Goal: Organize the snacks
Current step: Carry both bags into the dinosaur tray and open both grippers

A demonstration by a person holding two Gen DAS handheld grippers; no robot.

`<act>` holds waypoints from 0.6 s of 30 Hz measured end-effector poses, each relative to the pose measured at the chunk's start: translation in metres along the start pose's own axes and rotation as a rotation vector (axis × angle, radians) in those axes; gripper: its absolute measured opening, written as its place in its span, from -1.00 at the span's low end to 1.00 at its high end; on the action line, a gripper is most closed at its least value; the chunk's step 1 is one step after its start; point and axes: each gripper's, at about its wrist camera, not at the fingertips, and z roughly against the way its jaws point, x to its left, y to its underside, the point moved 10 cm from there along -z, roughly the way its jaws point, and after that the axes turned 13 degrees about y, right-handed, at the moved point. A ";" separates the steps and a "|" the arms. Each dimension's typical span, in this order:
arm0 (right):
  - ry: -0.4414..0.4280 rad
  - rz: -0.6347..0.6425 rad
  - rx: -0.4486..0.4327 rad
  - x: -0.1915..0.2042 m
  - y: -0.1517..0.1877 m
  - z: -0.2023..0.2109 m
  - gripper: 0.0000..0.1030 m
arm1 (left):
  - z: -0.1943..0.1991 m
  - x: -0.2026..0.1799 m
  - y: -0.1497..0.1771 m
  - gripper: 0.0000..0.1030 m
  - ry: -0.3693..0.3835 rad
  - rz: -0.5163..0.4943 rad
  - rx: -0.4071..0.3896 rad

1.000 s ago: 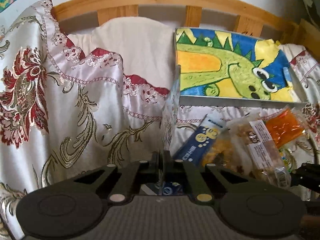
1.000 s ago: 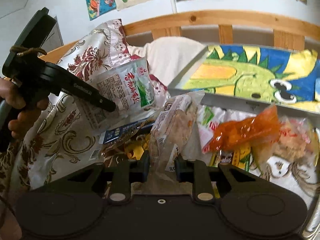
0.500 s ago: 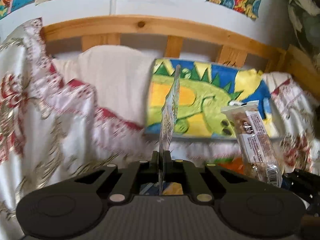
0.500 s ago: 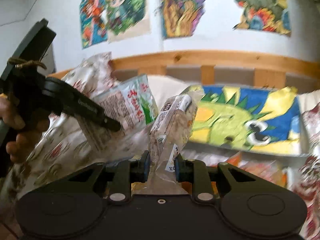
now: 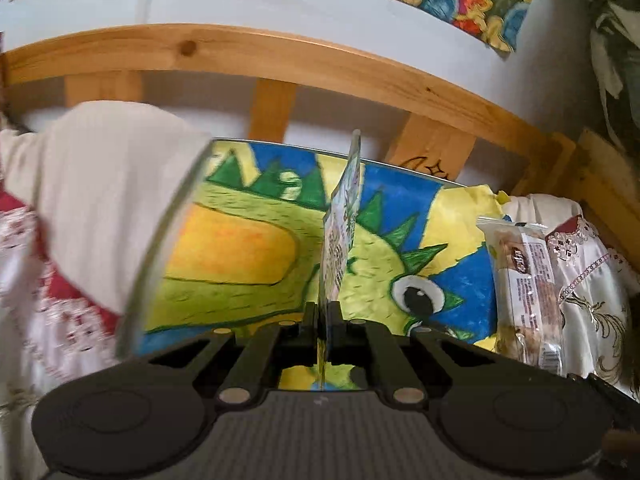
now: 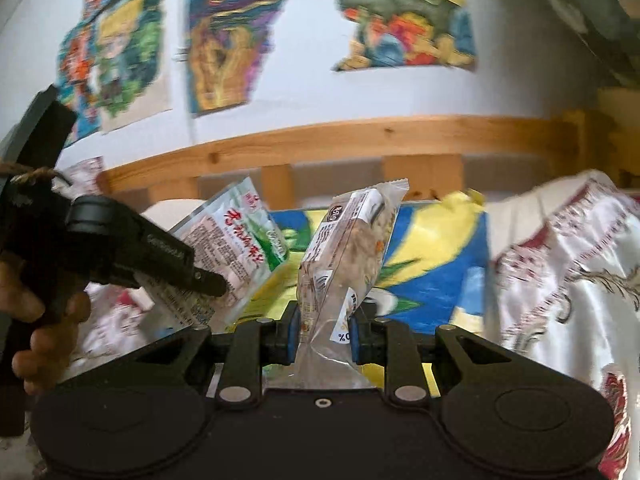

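Observation:
My left gripper [image 5: 323,320] is shut on a flat white-and-green snack packet [image 5: 340,236], seen edge-on and held upright in the air over the dinosaur-painted box [image 5: 248,240]. The same packet [image 6: 236,248] and the left gripper [image 6: 216,284] show at the left of the right wrist view. My right gripper [image 6: 324,332] is shut on a clear-wrapped cake snack [image 6: 344,252], held upright in the air. That snack also shows at the right of the left wrist view [image 5: 524,292].
A wooden bed rail [image 5: 280,60] runs behind the box, with coloured pictures on the wall [image 6: 224,40] above. A cream pillow [image 5: 100,184] lies left of the box. Embroidered satin cloth [image 6: 560,288] covers the bed at right.
Both grippers have lifted their packets up from the snack pile and moved toward the dinosaur box. The loose snacks have dropped out of view.

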 end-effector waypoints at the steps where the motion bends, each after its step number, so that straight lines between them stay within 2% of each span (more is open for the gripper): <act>1: 0.010 -0.014 0.009 -0.007 0.000 -0.007 -0.51 | -0.006 -0.003 0.000 -0.94 0.012 0.000 0.005; 8: 0.042 -0.068 0.066 -0.028 0.008 -0.038 -0.51 | -0.033 -0.008 0.003 -0.94 0.054 0.024 0.020; 11: 0.051 -0.076 0.091 -0.031 0.012 -0.048 -0.50 | -0.040 -0.001 0.006 -0.94 0.035 0.040 0.029; 18: 0.063 -0.081 0.125 -0.031 0.019 -0.060 -0.47 | -0.041 0.009 0.006 -0.78 -0.011 0.033 0.018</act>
